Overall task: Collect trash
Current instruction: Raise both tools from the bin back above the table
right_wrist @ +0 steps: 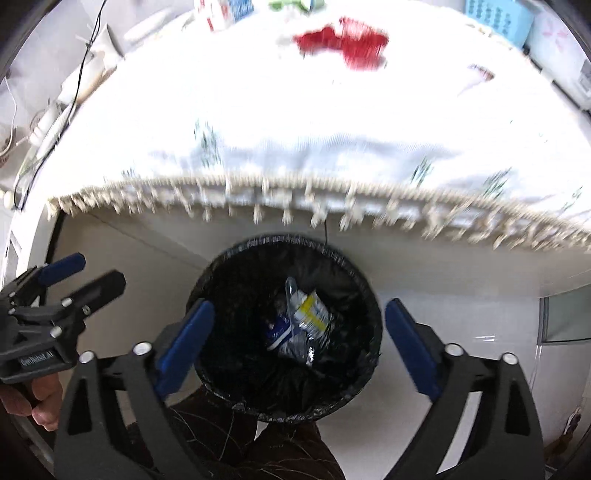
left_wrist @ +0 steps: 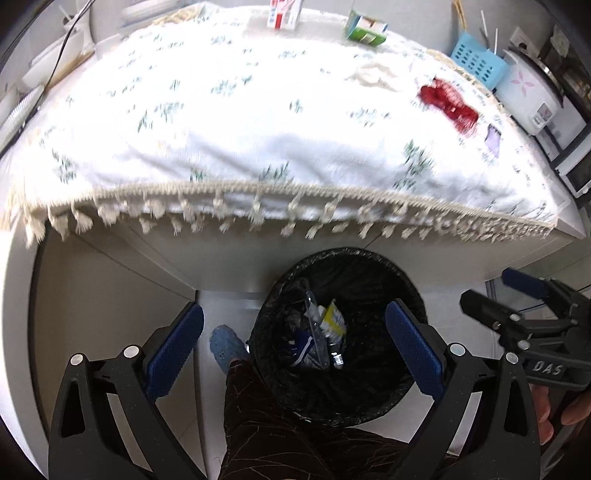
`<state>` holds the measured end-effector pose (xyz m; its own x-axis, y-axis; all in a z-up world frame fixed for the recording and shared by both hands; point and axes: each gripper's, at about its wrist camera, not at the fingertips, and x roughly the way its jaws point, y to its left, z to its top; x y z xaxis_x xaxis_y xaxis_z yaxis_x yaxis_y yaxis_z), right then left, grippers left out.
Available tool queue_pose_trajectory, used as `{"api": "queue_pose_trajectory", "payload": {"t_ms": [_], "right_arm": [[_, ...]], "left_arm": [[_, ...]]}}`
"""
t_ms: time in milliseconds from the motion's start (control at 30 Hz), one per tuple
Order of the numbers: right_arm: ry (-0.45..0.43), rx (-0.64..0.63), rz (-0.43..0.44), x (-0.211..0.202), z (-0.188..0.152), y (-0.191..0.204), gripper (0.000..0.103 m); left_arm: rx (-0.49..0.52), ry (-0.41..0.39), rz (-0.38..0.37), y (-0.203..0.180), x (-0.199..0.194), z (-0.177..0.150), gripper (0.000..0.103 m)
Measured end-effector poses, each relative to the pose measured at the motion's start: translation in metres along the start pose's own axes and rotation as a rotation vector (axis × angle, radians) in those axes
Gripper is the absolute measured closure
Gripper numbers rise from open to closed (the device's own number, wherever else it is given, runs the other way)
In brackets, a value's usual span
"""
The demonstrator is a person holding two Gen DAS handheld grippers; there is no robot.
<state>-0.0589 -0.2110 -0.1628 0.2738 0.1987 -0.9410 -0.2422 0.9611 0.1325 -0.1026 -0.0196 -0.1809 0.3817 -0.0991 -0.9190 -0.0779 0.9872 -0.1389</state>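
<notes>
A black-lined trash bin (left_wrist: 369, 269) (right_wrist: 236, 258) stands on the floor under the table edge, holding a crushed plastic bottle (left_wrist: 325, 332) (right_wrist: 306, 317) and wrappers. My left gripper (left_wrist: 295, 343) is open and empty above the bin. My right gripper (right_wrist: 299, 343) is open and empty above it too; it also shows at the right of the left wrist view (left_wrist: 491, 291). On the tablecloth lie a red wrapper (left_wrist: 448, 101) (right_wrist: 343, 40), a crumpled white tissue (left_wrist: 373, 75), a small purple wrapper (left_wrist: 493, 140), a green carton (left_wrist: 365, 27) and a red-and-white carton (left_wrist: 282, 14).
The table (left_wrist: 258, 122) has a white floral cloth with a tasselled fringe. A blue basket (left_wrist: 476, 61) and a rice cooker (left_wrist: 532, 92) stand at its right. My leg and a blue shoe (left_wrist: 225, 347) are beside the bin.
</notes>
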Motion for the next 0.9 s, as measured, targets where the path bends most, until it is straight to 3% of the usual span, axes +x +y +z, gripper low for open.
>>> {"api": "queue_pose_trajectory", "payload": {"t_ms": [400,900], "right_arm": [[-0.097,0.046,-0.043,-0.059,0.049,-0.010,0.008],[-0.152,0.114,-0.106,-0.086,0.107,-0.030,0.008]], "left_arm": [[0.026,-0.054,-0.031,-0.010,-0.040,0.044,0.006],[0.048,-0.099,-0.041,-0.006,-0.066,0.127,0.006]]}}
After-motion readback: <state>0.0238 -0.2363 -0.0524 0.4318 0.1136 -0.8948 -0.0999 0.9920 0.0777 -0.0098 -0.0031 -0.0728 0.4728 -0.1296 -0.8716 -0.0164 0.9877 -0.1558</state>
